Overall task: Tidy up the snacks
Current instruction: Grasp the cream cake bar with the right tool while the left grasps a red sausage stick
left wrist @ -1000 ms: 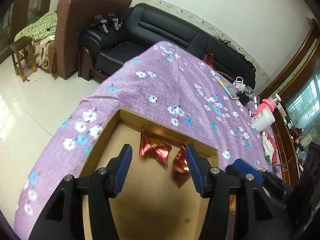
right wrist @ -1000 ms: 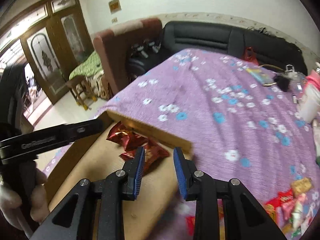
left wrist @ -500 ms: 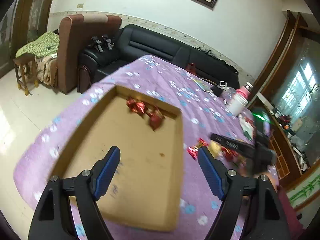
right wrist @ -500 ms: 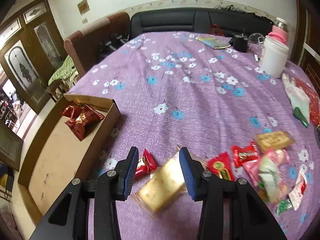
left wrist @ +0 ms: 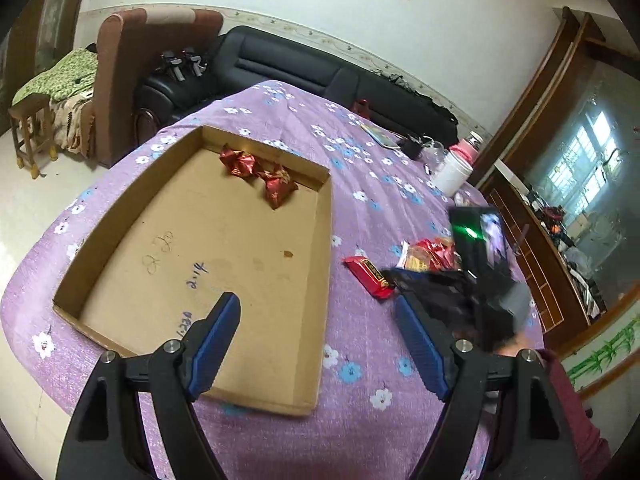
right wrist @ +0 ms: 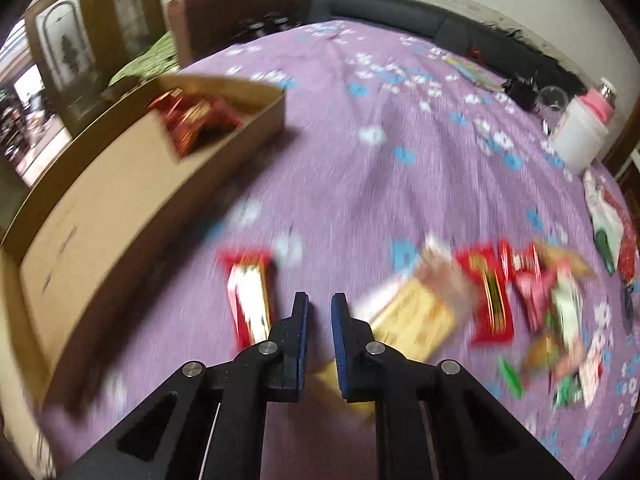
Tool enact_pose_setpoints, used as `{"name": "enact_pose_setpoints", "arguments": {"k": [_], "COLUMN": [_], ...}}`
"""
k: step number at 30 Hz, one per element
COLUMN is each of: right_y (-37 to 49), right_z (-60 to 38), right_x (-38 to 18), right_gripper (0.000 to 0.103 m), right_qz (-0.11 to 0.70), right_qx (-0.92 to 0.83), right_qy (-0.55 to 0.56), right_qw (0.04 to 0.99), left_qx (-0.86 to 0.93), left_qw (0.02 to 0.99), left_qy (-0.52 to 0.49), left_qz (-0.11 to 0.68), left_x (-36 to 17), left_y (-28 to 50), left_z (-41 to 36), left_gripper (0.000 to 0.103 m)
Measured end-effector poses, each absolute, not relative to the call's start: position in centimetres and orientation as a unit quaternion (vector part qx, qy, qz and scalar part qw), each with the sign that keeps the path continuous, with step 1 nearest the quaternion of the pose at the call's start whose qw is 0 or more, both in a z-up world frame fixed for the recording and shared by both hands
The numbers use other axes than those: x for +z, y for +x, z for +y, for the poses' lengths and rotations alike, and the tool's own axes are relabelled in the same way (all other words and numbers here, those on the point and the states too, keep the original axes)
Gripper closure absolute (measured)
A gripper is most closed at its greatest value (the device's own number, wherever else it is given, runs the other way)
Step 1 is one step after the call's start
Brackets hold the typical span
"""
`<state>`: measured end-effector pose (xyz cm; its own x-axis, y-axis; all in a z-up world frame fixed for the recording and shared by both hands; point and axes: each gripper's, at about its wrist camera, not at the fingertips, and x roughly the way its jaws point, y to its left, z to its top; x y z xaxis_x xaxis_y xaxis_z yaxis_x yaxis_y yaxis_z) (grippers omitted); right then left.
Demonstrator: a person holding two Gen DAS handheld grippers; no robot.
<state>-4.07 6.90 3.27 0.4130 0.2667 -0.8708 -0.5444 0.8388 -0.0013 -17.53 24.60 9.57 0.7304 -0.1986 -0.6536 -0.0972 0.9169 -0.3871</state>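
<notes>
- Right gripper (right wrist: 319, 312) has swung off the cardboard tray (left wrist: 325, 280) down over the loose snacks (right wrist: 520, 304); its jaws are nearly closed, nothing visibly between them.
- Left gripper (left wrist: 320, 344) hangs wide open, empty.
- Two red packets (left wrist: 260, 174) boxed; most snacks wait on the purple cloth (right wrist: 340, 168).

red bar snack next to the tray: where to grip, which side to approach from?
Grip the red bar snack across its narrow middle, coming from above. It lies flat on the purple cloth, apart from the cardboard tray, both long edges free. Judgement only.

Black sofa (left wrist: 320, 76), white tub (left wrist: 452, 172).
</notes>
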Motion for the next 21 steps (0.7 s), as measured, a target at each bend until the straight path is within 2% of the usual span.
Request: {"name": "enact_pose_setpoints", "arguments": {"k": [4,9,11,15,18,21], "right_y": [-6.6,-7.8,-7.9,-7.0,-6.1,-6.0], "right_z": [3.4,-3.3,-4.5,-3.7,-2.8,-2.0], "right_x": [3.2,5.5,5.9,4.7,3.5,3.5], "right_gripper": [0.091,0.090,0.090,0.088,0.078,0.059], "right_qz": [0.492,0.469,0.447,0.453,0.457,0.442], "right_qx": [0.235,0.235,0.219,0.213,0.218,0.222], "right_qy": [-0.159,-0.018,-0.019,-0.037,-0.030,-0.035], "right_qw": [0.823,0.851,0.867,0.865,0.862,0.868], "left_qx": [-0.042,-0.057,-0.066,-0.082,-0.081,-0.079], "left_qw": [0.907,0.905,0.904,0.899,0.896,0.892], "left_qy": [-0.195,-0.187,-0.179,-0.173,-0.171,-0.166], "left_qz": [0.370,0.378,0.383,0.394,0.402,0.413], "left_x": [9.4,9.0,9.0,8.9,8.9,8.9], "left_y": [-17.6,-17.5,-17.3,-16.7,-16.1,-15.1], "left_z": [23.8,22.1,21.1,19.5,18.9,18.1], "left_gripper": [0.024,0.024,0.024,0.024,0.024,0.024]}}
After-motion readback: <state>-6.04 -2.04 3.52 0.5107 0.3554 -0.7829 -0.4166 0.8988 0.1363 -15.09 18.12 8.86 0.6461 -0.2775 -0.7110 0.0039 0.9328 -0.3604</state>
